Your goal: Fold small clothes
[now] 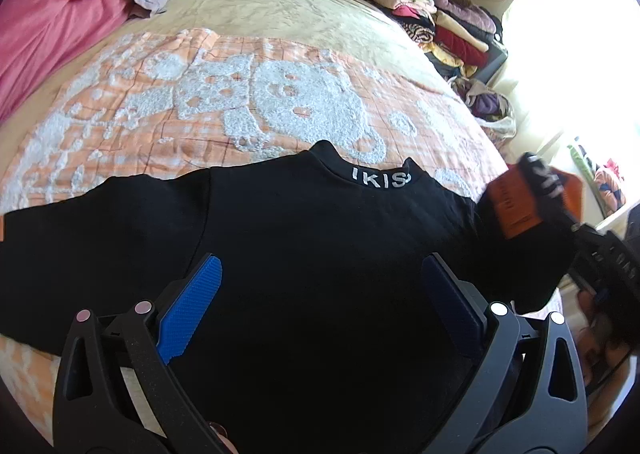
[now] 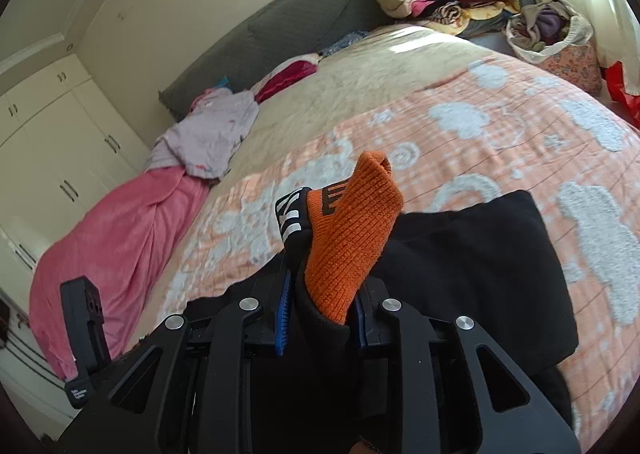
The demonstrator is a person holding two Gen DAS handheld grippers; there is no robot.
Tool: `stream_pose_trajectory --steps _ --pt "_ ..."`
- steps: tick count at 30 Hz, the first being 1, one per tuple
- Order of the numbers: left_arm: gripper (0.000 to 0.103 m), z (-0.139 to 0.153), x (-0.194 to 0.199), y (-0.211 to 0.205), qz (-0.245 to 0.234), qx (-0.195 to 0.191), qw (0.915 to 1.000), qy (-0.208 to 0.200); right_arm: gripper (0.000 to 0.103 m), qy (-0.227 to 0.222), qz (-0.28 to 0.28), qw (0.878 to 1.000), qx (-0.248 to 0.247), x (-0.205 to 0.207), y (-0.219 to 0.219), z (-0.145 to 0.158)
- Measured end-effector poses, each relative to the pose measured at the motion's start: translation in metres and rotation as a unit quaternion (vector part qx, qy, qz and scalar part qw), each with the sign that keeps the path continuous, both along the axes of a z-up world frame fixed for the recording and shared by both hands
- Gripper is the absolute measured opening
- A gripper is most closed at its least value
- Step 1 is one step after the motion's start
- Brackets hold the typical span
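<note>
Sweater [image 1: 304, 238] sleeve cuff [image 2: 352, 230], pinched in the right gripper [image 2: 320, 318], should cross left over the body while the wide-open left gripper [image 1: 320, 306] pins the near hem.

**Black top, one cuff lifted**

I see a black sweater [image 1: 320, 238] spread flat on the near part of the bed, collar at the far side with white lettering. Its left sleeve lies stretched out; the right sleeve's orange ribbed cuff [image 2: 352, 230] is raised, pinched upright.

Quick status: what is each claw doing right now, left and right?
Left claw: open, above the black top, holding nothing.
Right claw: shut on the top's orange cuff.
</note>
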State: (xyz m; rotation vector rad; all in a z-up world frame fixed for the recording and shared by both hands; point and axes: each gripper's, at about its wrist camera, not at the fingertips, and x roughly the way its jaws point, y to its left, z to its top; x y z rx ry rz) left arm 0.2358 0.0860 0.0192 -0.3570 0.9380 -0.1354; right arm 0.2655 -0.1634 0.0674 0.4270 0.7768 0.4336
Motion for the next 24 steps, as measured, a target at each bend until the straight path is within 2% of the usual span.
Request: stream_pose_trajectory --steps 6,9,10,12,14,21,24 --pt "0.094 -0.008 -0.001 0.021 0.012 -0.029 0.9995 0.003 0.025 0.016 0.023 1.0 -0.013 0.005 0.045 -0.017" --pt "0.094 -0.01 -0.002 0.036 0.026 -0.043 0.9987 0.004 0.034 0.021 0.03 0.999 -0.011 0.006 0.059 -0.023" --pt "0.094 -0.011 -0.002 0.041 0.029 -0.046 0.9985 0.004 0.041 0.02 0.034 0.999 -0.008 0.005 0.062 -0.023" --pt "0.094 -0.012 -0.002 0.049 0.036 -0.053 0.9979 0.007 0.048 0.014 0.045 0.999 -0.003 0.003 0.068 -0.022" --pt "0.094 -0.015 -0.003 0.056 0.041 -0.061 0.9973 0.01 0.05 0.01 0.055 0.998 -0.002 0.001 0.073 -0.02" --pt "0.094 -0.036 -0.002 0.053 0.019 -0.086 0.995 0.048 0.058 0.015 0.037 0.999 -0.015 -0.006 0.057 -0.024" --pt "0.094 -0.047 -0.003 0.044 0.009 -0.079 0.9949 0.062 0.061 0.021 0.019 0.999 -0.021 -0.012 0.041 -0.032"
